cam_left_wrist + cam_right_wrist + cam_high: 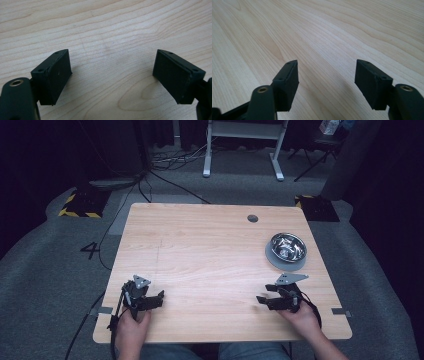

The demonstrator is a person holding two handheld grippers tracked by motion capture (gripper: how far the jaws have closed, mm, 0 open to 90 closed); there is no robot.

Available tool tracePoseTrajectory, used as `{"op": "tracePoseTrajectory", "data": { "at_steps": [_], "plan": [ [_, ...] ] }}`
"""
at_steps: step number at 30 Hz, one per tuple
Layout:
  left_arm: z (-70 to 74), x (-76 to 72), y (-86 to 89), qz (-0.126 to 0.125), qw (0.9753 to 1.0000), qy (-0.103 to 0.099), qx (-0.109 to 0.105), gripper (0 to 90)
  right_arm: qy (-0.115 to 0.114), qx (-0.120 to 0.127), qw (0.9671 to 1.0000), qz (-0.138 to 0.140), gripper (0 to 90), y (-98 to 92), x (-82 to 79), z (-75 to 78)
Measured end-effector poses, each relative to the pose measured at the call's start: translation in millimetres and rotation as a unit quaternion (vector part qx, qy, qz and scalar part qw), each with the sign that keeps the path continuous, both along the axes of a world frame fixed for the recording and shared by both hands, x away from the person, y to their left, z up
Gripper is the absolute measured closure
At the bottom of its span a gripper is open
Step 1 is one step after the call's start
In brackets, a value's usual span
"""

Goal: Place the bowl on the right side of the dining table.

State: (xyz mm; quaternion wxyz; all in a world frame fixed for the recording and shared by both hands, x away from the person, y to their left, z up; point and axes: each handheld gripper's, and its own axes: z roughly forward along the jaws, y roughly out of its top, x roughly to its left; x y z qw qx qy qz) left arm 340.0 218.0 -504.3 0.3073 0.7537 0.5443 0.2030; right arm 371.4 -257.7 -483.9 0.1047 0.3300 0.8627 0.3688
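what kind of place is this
Likely a lab or studio set up for recording: a lone wooden table on grey carpet, cables across the floor, hazard-striped blocks, and dark curtains around.

Light wood-grain table (210, 255) with a round cable hole (252, 218), grey carpet floor (45, 270), black cables (165, 170) trailing across it, white desk frame (240, 145) behind, yellow-black striped floor plates (82, 202), dark curtained surroundings
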Motion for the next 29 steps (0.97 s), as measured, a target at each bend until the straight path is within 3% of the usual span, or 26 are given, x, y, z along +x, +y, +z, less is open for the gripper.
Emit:
{"op": "tracePoseTrajectory", "data": {
  "at_steps": [6, 13, 17, 20, 29],
  "plan": [
    [0.0, 0.0, 0.0, 0.000, 1.0000, 0.000, 0.000, 15.3, -0.003, -0.002, 1.0000, 0.001, 31.2, 2.0, -1.5, -5.6],
    [0.0, 0.0, 0.0, 0.000, 1.0000, 0.000, 0.000, 15.3, -0.015, -0.027, 0.9995, 0.009, 28.2, 8.9, -2.7, -12.1],
    [0.0, 0.0, 0.0, 0.000, 1.0000, 0.000, 0.000, 15.3, -0.024, -0.023, 0.9994, 0.006, 24.1, 10.5, -3.3, -14.6],
    [0.0, 0.0, 0.0, 0.000, 1.0000, 0.000, 0.000, 15.3, -0.033, -0.011, 0.9993, 0.009, 12.4, 11.9, -3.0, -19.8],
    [0.0, 0.0, 0.0, 0.000, 1.0000, 0.000, 0.000, 15.3, -0.034, -0.010, 0.9993, 0.013, 10.7, 12.5, -2.3, -21.0]
  ]
}}
